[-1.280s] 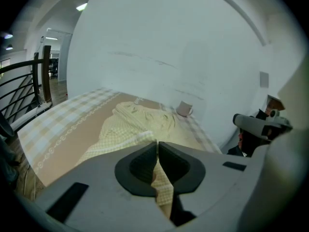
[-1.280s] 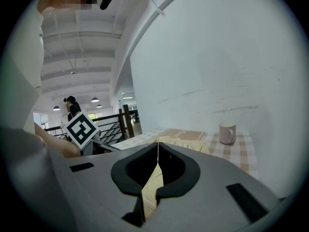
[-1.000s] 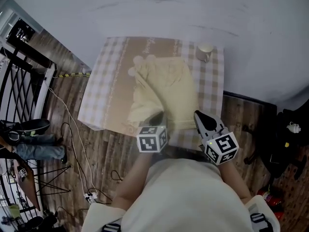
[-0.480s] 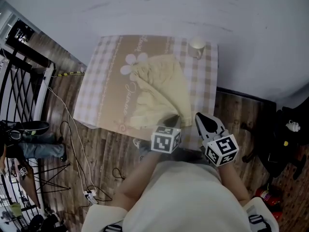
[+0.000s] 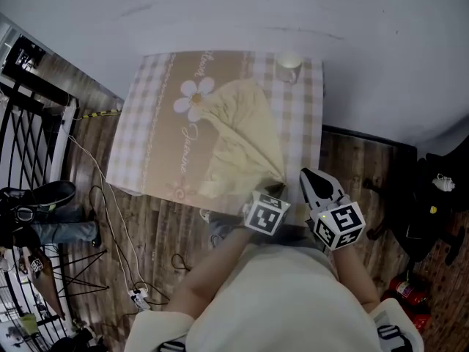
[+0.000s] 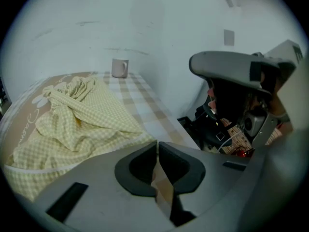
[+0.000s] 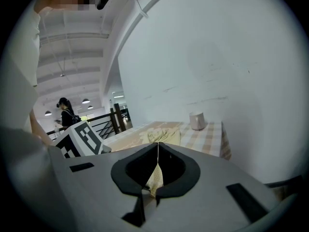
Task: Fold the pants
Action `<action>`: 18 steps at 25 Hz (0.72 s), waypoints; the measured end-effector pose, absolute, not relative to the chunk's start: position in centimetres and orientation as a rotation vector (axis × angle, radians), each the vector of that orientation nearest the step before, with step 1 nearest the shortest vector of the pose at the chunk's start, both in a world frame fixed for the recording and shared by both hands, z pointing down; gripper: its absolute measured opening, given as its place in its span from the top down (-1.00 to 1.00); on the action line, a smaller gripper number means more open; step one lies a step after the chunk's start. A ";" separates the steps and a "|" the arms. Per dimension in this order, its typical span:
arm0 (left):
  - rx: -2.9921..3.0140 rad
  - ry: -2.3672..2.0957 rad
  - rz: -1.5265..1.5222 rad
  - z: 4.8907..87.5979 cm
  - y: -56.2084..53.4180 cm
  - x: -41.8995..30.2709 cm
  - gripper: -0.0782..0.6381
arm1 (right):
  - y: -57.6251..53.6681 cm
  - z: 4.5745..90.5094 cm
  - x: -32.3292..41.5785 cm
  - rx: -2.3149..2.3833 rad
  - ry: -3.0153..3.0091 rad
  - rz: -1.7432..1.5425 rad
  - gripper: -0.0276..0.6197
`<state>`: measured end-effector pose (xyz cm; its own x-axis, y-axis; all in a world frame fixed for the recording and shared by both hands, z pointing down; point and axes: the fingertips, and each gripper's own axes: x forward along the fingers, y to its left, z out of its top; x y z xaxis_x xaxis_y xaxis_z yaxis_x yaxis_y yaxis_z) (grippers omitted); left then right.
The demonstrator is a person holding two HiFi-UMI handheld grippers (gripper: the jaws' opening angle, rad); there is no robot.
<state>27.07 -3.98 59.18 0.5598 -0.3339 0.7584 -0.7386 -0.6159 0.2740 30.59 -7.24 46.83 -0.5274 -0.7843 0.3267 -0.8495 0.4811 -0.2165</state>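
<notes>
Soft, even light with no hard shadows; gripper views bulge and blacken at corners (fisheye).

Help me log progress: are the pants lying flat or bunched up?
Bunched up: the pants lie in rumpled folds, narrowing toward the near edge of the table, not flat.

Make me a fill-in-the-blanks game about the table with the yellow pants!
The white ceramic mug stands on the beige checked tablecloth's far ____ corner.
Its printed flower has ____ petals.
The left claw and the right claw are each shut on the pale yellow checked ____.
Missing words: right, white, pants.
</notes>
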 end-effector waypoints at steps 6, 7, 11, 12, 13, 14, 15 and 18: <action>2.239 -0.804 0.924 59.6 -3.5 27.6 0.74 | -7.6 46.6 30.7 1.413 -2.543 0.515 0.91; 2.242 -0.787 0.904 59.4 -3.5 27.7 0.73 | -7.7 46.5 30.6 1.409 -2.547 0.509 0.91; 2.261 -0.784 0.833 58.1 -4.1 27.4 0.47 | -8.5 45.9 30.4 1.381 -2.565 0.478 0.91; 2.267 -0.804 0.822 57.8 -4.4 27.1 0.47 | -8.7 45.8 30.3 1.372 -2.569 0.468 0.91; 2.269 -0.827 0.811 57.3 -4.6 26.6 0.47 | -9.0 45.6 30.1 1.362 -2.574 0.458 0.91; 2.267 -0.851 0.800 56.9 -4.9 26.1 0.47 | -9.4 45.5 29.9 1.351 -2.579 0.445 0.91; 2.263 -0.879 0.787 56.4 -5.2 25.4 0.47 | -9.7 45.3 29.6 1.337 -2.583 0.431 0.91; 2.249 -0.981 0.737 55.4 -6.4 22.9 0.48 | -11.2 44.6 28.2 1.275 -2.602 0.373 0.91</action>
<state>22.87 -6.41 55.39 0.5786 -0.4596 0.6738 -0.7750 -0.5674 0.2784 28.20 -11.24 44.57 -0.5993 -0.7403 0.3048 -0.7961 0.5912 -0.1292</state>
